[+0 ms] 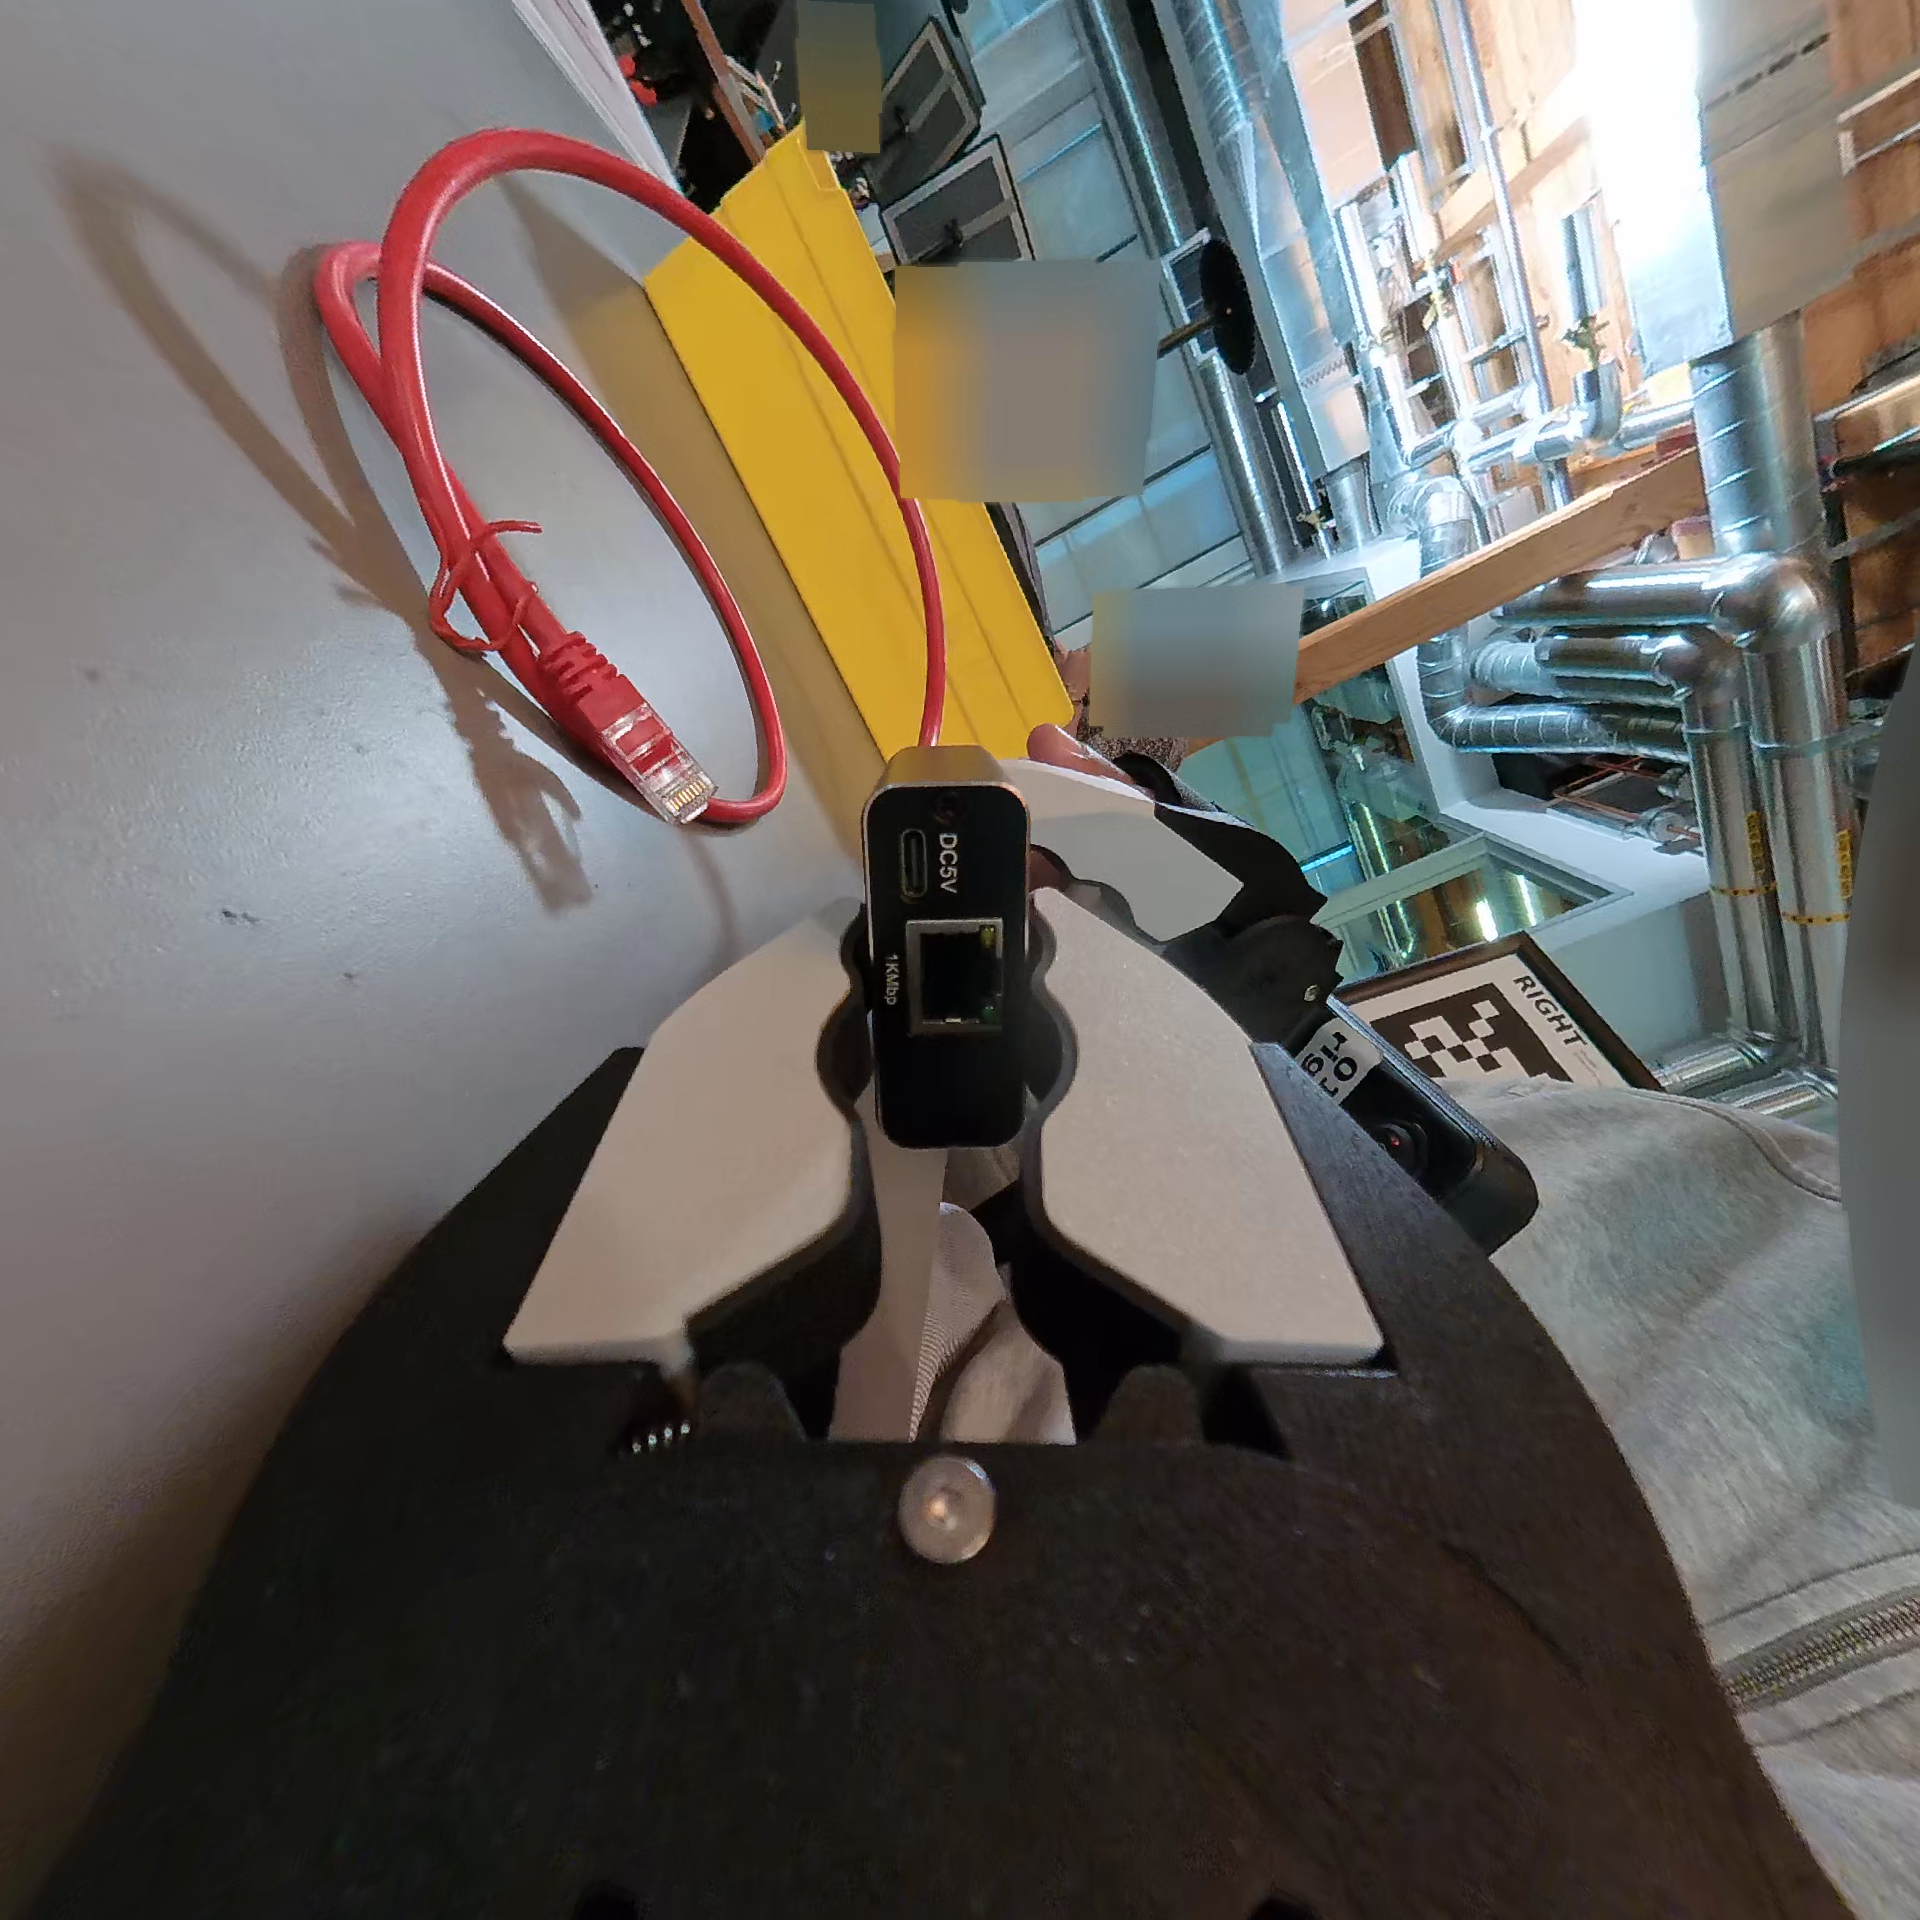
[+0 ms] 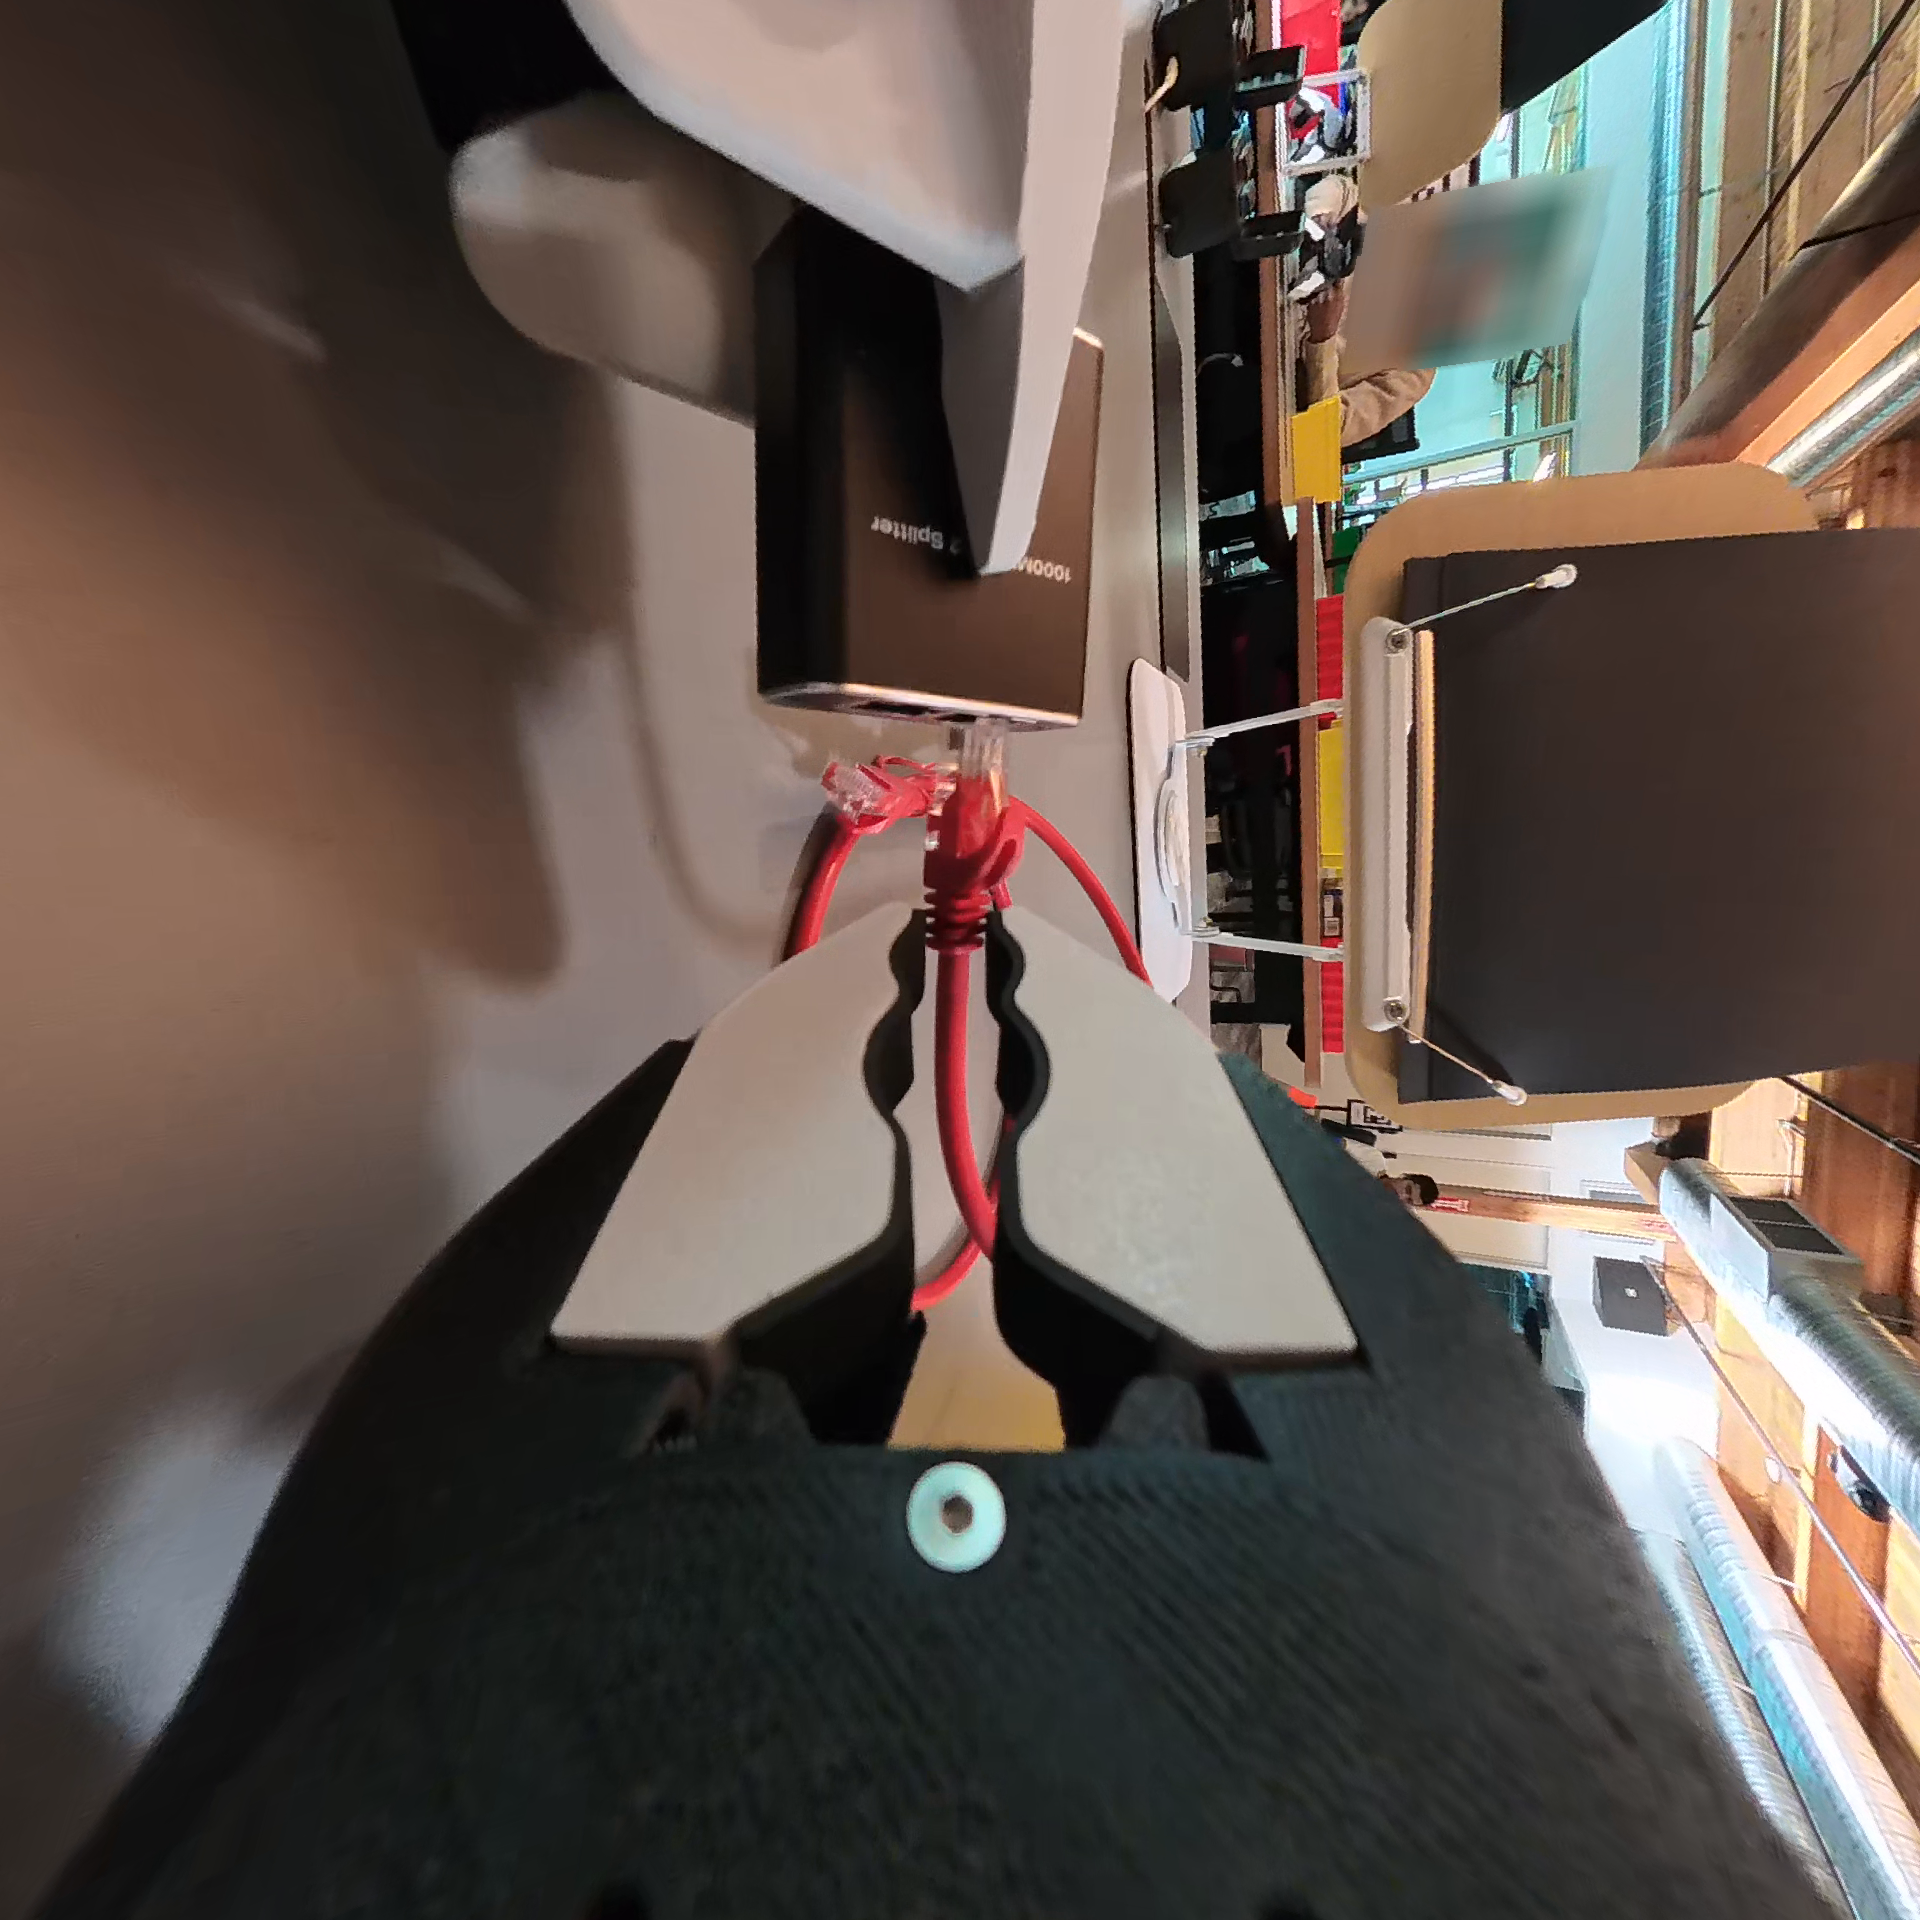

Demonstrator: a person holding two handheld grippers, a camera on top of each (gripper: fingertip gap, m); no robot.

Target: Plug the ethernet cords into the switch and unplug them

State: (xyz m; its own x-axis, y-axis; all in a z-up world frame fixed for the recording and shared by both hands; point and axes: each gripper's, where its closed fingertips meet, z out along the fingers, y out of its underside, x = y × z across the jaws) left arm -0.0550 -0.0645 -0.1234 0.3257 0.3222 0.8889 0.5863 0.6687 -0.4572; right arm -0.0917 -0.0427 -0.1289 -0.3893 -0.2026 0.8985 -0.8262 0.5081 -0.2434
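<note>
Presently, left gripper [image 1: 948, 1023] clamps the black ethernet switch [image 1: 948, 961], held clear of the grey table [image 1: 208, 831]; right gripper [image 2: 954, 940] pinches the red ethernet cord [image 2: 961, 831] behind its plug, whose tip meets the switch's port; cord's spare plug [image 1: 649, 753] lies beyond

Left gripper [image 1: 948, 997] clamped on switch [image 1: 948, 961], right gripper [image 2: 956, 935] pinching cord [image 2: 961, 831]

Your right hand-held gripper [image 2: 954, 920] pinches the red ethernet cord [image 2: 958, 1091] at the plug's ribbed boot, mid-frame. The clear plug tip [image 2: 977, 750] meets the black switch [image 2: 925, 540] face above. The other hand-held gripper's white fingers [image 2: 1023, 343] clamp the switch at top.
</note>
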